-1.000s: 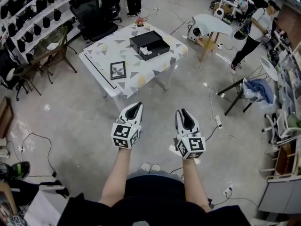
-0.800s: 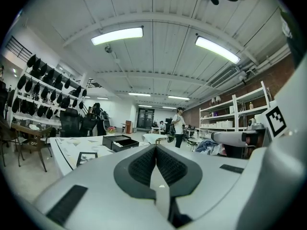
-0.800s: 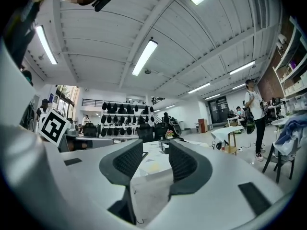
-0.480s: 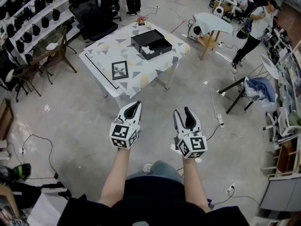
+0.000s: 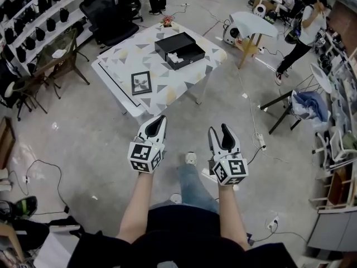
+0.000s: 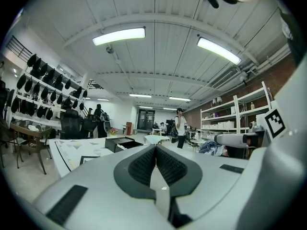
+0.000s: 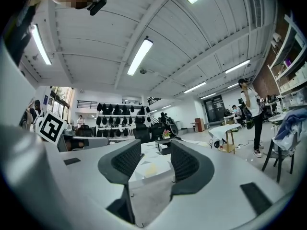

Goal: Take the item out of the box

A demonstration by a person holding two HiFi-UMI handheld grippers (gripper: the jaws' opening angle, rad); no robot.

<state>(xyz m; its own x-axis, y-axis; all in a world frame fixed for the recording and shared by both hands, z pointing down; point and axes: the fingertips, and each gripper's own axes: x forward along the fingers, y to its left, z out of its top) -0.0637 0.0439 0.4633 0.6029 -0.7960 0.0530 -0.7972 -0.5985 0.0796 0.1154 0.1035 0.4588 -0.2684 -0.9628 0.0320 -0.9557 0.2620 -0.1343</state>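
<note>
Matt black box (image 5: 167, 43), smooth concrete floor (image 5: 83, 144)

White left gripper (image 5: 159, 120) and right gripper (image 5: 224, 129), black ribbed pads (image 7: 126, 160), black-and-white marker cubes (image 5: 140, 157), black top (image 5: 178, 228), blue jeans (image 5: 193, 186), pale shoe (image 5: 191, 158).

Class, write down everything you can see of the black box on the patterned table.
The black box is a shallow rectangle with a matte, card-like look. It lies flat, skewed to the edges of the triangle-patterned table, near that table's far right corner. Its near part is open and a small white item lies inside; the far part looks flat and covered. Nothing but the table and the item touches it.
</note>
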